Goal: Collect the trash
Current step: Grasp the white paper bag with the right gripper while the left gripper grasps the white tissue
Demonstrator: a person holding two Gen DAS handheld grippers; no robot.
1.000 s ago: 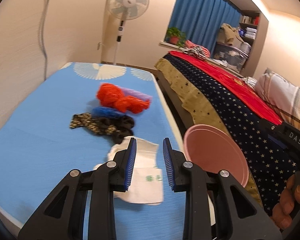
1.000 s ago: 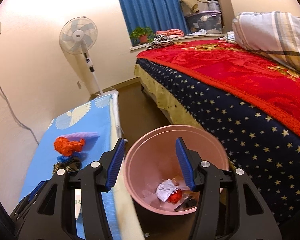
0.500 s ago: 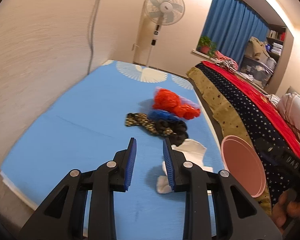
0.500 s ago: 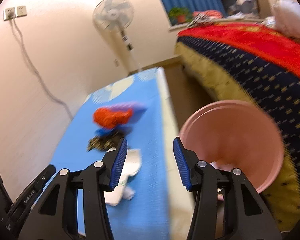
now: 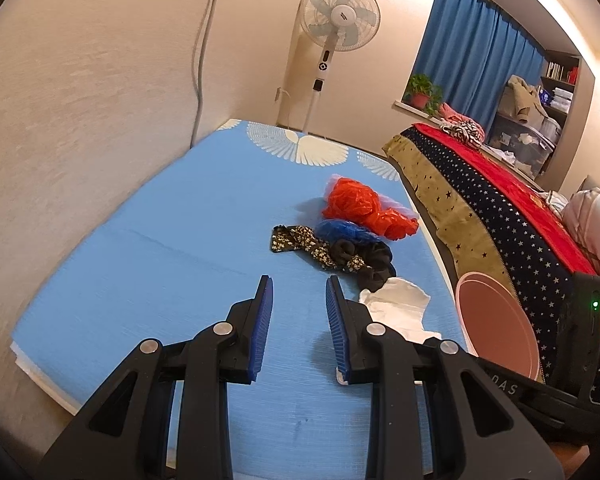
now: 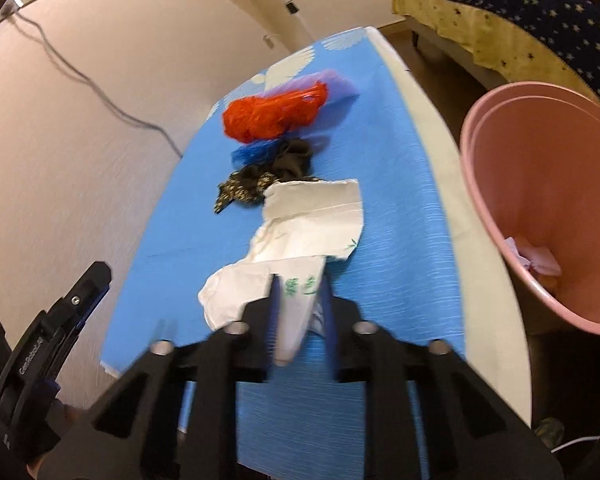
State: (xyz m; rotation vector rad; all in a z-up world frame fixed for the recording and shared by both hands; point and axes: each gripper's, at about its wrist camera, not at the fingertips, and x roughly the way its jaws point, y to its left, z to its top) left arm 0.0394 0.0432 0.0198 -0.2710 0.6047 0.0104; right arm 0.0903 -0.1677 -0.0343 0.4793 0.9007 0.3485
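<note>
The right gripper (image 6: 300, 312) has just been closing: half a second ago its jaws stood apart in the air between the pink bin and the blue pad, and now they have drawn in on the near flap of the white paper wrapper (image 6: 300, 236), which stands pinched between the blue pads. The view is blurred, so how firm the bite is I cannot tell, but the paper sits squarely in the gap. That reads as the pick-up of the next piece of trash just secured, with the lift and carry not yet begun.

Ahead of this gripper, the rest of the wrapper lies flat on the blue mattress pad (image 6: 172, 208). Beyond it, a dark patterned cloth (image 6: 268, 176) touches the wrapper's far edge, so a lift may drag it. Further on are a blue bag (image 6: 252, 154) and an orange bag (image 6: 272, 114).

To the gripper's right, past the pad's pale edge, stands the pink bin (image 6: 540, 184), mouth tilted toward the pad, with scraps already inside. The path there looks clear, though the bin's near rim needs clearing from above.

The left gripper (image 5: 298, 320) hovers partly open and empty, with the wrapper just to its right. It has swung left since a second ago and leaves bare pad ahead.
</note>
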